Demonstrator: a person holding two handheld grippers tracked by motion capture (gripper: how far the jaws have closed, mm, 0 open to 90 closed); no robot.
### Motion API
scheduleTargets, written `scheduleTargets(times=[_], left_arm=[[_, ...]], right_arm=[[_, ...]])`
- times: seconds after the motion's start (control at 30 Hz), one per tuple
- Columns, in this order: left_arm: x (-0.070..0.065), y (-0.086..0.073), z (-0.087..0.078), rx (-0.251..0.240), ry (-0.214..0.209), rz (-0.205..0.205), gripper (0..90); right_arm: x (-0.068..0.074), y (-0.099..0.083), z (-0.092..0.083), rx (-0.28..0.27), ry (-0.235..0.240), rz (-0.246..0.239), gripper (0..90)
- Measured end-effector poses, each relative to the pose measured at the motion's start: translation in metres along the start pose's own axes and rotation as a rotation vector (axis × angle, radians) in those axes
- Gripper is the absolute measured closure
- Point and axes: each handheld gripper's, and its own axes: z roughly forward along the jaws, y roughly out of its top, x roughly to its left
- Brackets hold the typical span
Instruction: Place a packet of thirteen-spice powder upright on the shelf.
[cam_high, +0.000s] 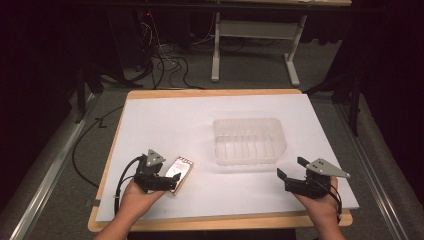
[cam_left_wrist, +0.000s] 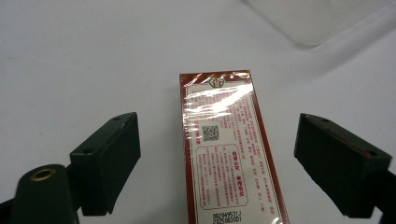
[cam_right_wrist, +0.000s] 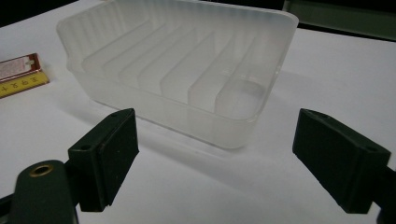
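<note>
Box (cam_left_wrist: 229, 154) looks light, stiff, film-wrapped (likely slippery) — pinch its long edges. Left gripper (cam_left_wrist: 217, 163) straddles it, gaping; right gripper (cam_right_wrist: 215, 158) gapes, empty, facing tray (cam_right_wrist: 187, 70).

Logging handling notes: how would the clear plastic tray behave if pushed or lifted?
The tray looks thin-walled and empty, so probably light and apt to slide on the smooth white sheet. Its ribbed floor suggests some stiffness, though the walls may flex when squeezed.
</note>
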Motion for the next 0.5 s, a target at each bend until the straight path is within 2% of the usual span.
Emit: scheduleTargets(times=[0.07,0.23,0.27,0.3,0.4,0.5], left_arm=[[0.0,0.003,0.001,0.027,0.007,0.003,14.4],[-0.001,0.01,0.003,0.089,0.012,0.014,11.6],[-0.001,0.01,0.003,0.089,0.012,0.014,11.4],[-0.001,0.012,0.004,0.118,0.011,0.02,10.9],[0.0,0.015,0.006,0.144,0.017,0.023,9.2],[0.002,0.022,0.008,0.194,0.019,0.021,7.8]], right_arm=[[0.0,0.0,0.001,0.003,-0.016,-0.003,8.9],[0.0,-0.002,0.001,-0.006,-0.016,-0.006,3.6],[0.0,-0.002,0.001,-0.006,-0.016,-0.006,3.6],[0.0,-0.002,0.001,-0.008,-0.016,-0.014,2.7],[0.0,-0.002,0.001,-0.01,-0.016,-0.012,2.3],[0.0,-0.002,0.002,-0.003,-0.015,-0.008,2.1]])
